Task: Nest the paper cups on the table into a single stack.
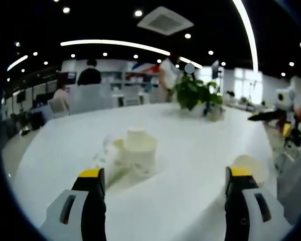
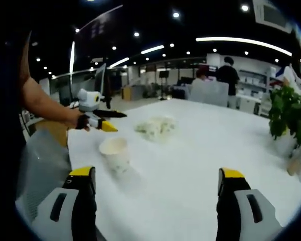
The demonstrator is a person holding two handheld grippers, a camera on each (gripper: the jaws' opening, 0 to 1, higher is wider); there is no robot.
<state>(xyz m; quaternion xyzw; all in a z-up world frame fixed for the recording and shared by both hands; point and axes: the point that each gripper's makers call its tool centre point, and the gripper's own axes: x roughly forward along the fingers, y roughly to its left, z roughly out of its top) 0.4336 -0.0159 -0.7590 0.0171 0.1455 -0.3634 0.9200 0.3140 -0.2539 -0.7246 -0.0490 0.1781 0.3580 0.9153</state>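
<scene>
Now close the wide-open, empty right gripper [image 2: 158, 193] squarely around the cup [image 2: 115, 153] ahead-left; left gripper [image 1: 165, 193] gapes empty too.

Paper cups [image 2: 115, 152]: plain white, no print I can read.
Table [image 1: 190, 145]: bare white, no label.
Far wall: too blurred to read.

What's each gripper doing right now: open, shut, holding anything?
Left gripper: open, empty, cups ahead.
Right gripper: open, empty, single cup ahead.
</scene>
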